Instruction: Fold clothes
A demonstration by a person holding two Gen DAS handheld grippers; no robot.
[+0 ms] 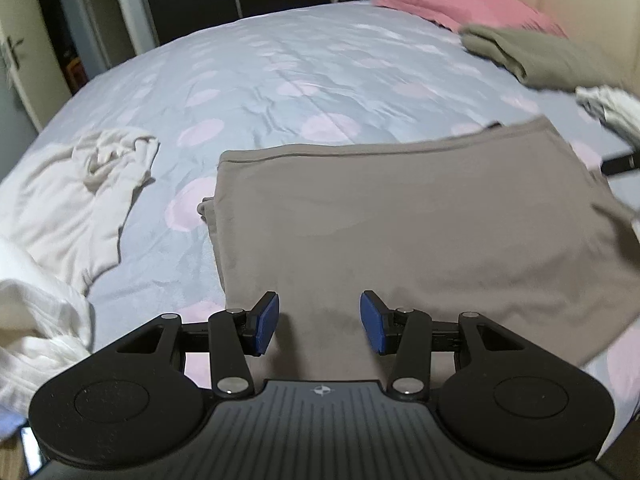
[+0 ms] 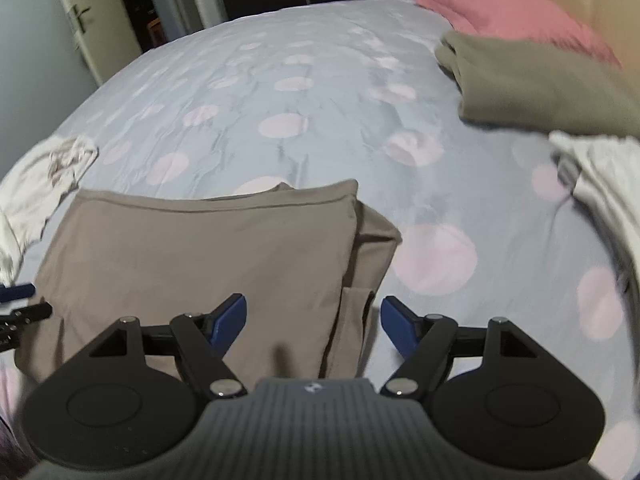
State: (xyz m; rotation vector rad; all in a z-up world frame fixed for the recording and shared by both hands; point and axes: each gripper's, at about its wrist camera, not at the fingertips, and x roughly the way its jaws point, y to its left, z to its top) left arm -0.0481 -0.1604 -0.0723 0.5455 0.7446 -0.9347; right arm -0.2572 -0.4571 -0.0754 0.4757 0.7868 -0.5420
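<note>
**Both grippers over near edge of folded taupe garment**

Flat, part-folded taupe cotton garment point(image 1: 400, 220) lies on the dotted grey-blue bedsheet point(image 1: 280, 72), long axis left-right. Left gripper point(image 1: 319, 324) jaws apart, empty, above its near hem; right gripper point(image 2: 313, 325) wide apart over right corner (sleeve flap below). Near hem hidden behind gripper bodies; frames blurred.

One folded taupe garment point(image 1: 420, 220), one folded olive garment point(image 1: 552, 56), one pink pillow point(image 1: 460, 4), two grippers, left gripper point(image 1: 319, 322), right gripper point(image 2: 313, 326).
</note>
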